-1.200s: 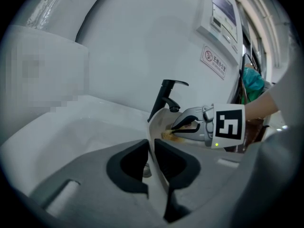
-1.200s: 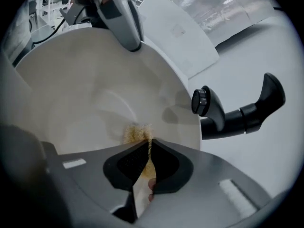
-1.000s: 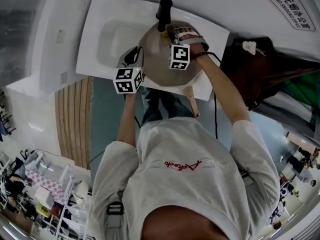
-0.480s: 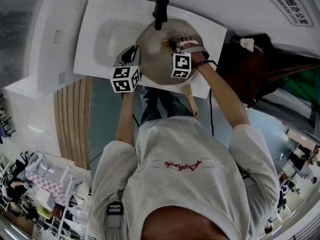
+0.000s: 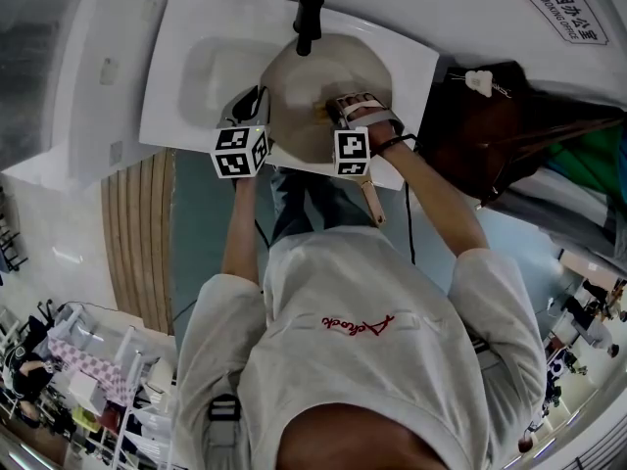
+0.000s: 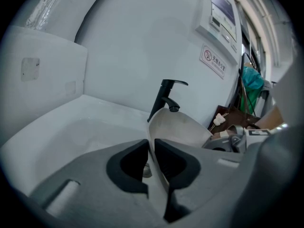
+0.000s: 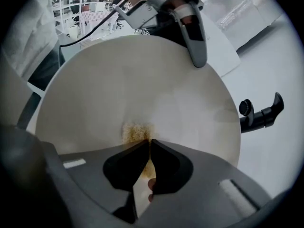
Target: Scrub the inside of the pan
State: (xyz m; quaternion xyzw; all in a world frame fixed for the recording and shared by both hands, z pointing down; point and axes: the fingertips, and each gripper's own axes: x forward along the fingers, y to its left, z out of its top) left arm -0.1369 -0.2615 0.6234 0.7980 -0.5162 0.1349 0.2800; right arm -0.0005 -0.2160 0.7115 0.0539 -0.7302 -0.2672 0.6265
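Right gripper (image 7: 148, 143) drawn back across pan (image 7: 142, 80), clamped on sponge (image 7: 136, 132); left gripper (image 6: 151, 144) pinching pan rim.

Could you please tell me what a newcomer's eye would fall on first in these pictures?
The large pale pan stands out first, tilted over the white sink just below the black faucet. The left gripper is clamped on the pan's rim. The right gripper presses a yellow scrubbing pad against the pan's inside.
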